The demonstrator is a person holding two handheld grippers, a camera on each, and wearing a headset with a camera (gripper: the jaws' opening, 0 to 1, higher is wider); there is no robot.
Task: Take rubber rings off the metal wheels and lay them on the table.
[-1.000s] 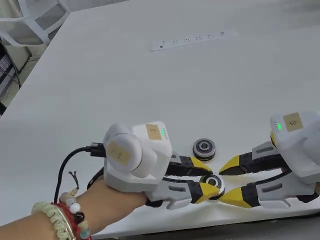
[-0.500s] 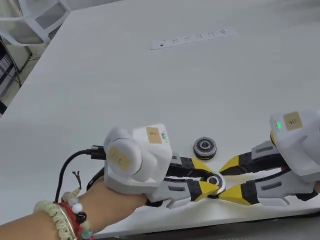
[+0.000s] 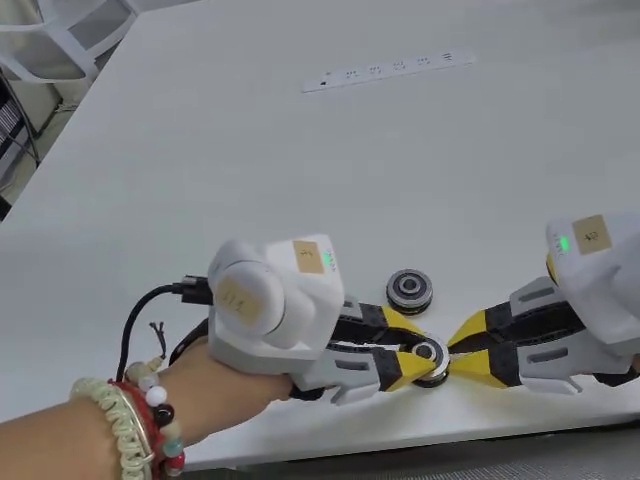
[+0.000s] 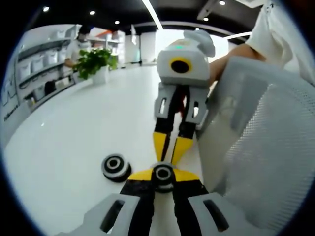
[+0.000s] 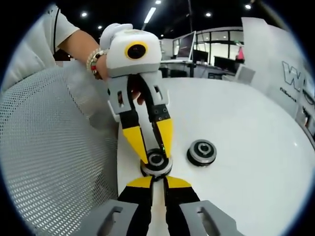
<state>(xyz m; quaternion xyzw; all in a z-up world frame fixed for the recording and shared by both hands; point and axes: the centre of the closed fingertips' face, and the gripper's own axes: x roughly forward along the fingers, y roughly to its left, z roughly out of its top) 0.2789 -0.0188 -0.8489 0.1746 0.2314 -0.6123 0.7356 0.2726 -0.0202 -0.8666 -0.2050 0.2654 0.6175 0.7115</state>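
Holds a wheel [image 3: 430, 351] clamped in the left gripper [image 3: 418, 357], reaching in from 9 o'clock, down at about 5 o'clock in the head view, close to the near edge of the table [image 3: 300, 180]. Meets it from 3 o'clock with the right gripper [image 3: 452, 355], jaws drawn nearly together on the wheel's rim, seemingly nipping the rubber ring [image 5: 145, 168] there; cannot confirm a true bite on the rubber from these views. Leaves a second wheel [image 3: 409, 287], ring on, lying free just beside at 11 o'clock. Risks, by this reading, a nip on metal rather than rubber, and so a slip off on the pull with the ring left seated. Risks too dragging the whole wheel out of the left jaws through a hard or skewed tug, and then a roll off the near edge at 6 o'clock. Could also knock the second wheel with a jaw on the way out. Differs from a second ago mainly in the right jaws: spread wide and short of the wheel then, narrower half a second ago, pinched in against it now. Keeps the left clamp and the second wheel's place as before
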